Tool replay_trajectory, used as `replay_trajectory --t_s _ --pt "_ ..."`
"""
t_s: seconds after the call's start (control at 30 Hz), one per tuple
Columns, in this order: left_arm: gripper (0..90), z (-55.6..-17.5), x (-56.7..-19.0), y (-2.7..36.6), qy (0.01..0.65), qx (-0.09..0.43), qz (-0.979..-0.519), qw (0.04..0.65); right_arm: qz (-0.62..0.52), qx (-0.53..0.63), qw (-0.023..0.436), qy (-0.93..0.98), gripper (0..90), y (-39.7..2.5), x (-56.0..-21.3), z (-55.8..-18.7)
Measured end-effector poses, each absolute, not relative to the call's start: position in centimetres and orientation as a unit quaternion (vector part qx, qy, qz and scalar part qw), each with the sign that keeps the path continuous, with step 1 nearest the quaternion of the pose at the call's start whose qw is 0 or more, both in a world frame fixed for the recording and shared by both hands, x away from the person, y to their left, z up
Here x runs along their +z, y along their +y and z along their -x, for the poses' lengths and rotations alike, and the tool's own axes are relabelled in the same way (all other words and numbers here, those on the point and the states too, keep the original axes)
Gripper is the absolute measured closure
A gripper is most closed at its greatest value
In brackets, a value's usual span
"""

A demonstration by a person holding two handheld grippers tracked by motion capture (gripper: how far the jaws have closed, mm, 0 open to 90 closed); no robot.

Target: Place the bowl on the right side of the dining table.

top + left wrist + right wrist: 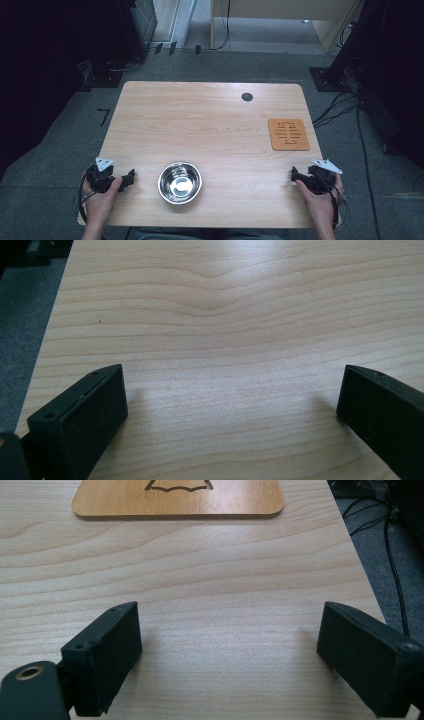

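A shiny steel bowl (180,182) sits empty near the front edge of the wooden table (200,125), about mid-width. My left gripper (120,180) rests on the table at the front left, left of the bowl; in the left gripper view its black jaws stand wide apart over bare wood, so the left gripper (232,400) is open. My right gripper (300,176) lies at the front right corner, and the right gripper (227,645) is open too, nothing between its jaws. An orange-brown wooden coaster (288,134) with cut-out marks lies just beyond it, and the coaster (177,500) fills the top of that view.
A round dark cable hole (247,97) sits near the table's far edge. Cables (350,105) trail over the grey carpet right of the table. Dark equipment stands at the back left, and a pale wooden desk at the back.
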State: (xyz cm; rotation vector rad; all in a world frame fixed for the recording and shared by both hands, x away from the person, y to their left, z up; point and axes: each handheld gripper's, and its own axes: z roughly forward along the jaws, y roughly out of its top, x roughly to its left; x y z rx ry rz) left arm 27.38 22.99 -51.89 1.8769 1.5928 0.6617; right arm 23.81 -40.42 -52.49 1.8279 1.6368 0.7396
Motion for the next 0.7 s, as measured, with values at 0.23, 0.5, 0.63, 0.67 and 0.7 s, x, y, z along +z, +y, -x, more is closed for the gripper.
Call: replay_trajectory --t_s 0.23,0.5,0.63,0.67,0.7 --pt "0.0 -27.3 -51.8 23.2 0.599 0.247 -0.705 0.289 -0.685 0.276 0.287 0.61 13.0 -40.4 -52.5 -23.7" --pt "2.5 -27.1 -51.4 23.5 0.609 0.246 -0.69 0.303 -0.68 0.283 0.293 0.609 15.1 -39.9 -51.9 -23.5" --pt "2.5 -27.0 -51.2 23.0 0.606 0.242 -0.691 0.311 -0.677 0.293 0.295 0.608 15.5 -39.4 -51.4 -23.4" --pt "2.5 -26.9 -50.9 22.6 0.603 0.245 -0.691 0.315 -0.674 0.297 0.295 0.609 15.5 -39.2 -51.3 -23.3" --pt "2.5 -26.9 -50.9 22.6 0.603 0.245 -0.691 0.315 -0.673 0.3 0.294 0.608 15.5 -39.0 -51.2 -23.3"
